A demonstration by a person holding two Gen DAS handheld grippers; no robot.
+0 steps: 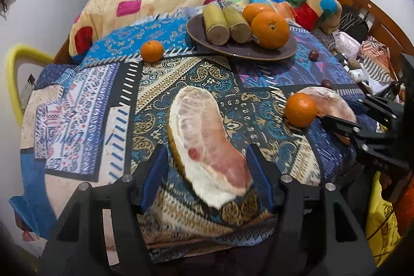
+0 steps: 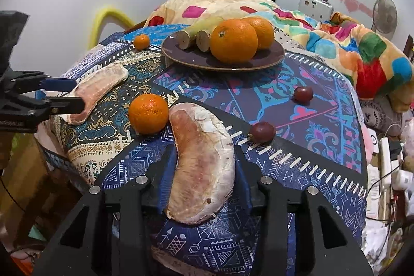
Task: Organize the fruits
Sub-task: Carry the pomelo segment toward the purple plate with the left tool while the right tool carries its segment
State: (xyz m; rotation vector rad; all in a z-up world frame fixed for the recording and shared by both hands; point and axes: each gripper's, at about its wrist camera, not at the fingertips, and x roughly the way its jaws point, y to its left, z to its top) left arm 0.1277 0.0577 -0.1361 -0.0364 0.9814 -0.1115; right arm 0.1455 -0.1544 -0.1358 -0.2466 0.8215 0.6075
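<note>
Pomelo wedges lie on the patterned bedspread [image 1: 77, 105], one under each pair of tongs. The left wedge [image 1: 207, 144] runs lengthwise away from the left tongs [image 1: 207, 162], its near tip between the blue pads, which stand open with a gap on both sides and grip nothing. The right wedge [image 2: 201, 167] curves like a crescent, its long axis also running away from the right tongs [image 2: 201, 188]; their jaws sit close along its flanks, but I cannot tell whether they press on it. A small orange [image 2: 148, 113] rests just beside the far end of the right wedge. Farther back on the bed a dark plate [image 2: 271, 57] holds two large oranges [image 2: 233, 40] and two cut cane pieces [image 1: 216, 23], their cut ends facing the tongs. Another small orange [image 1: 152, 51] lies left of the plate, and two small dark red fruits [image 2: 262, 131] to the right.
</note>
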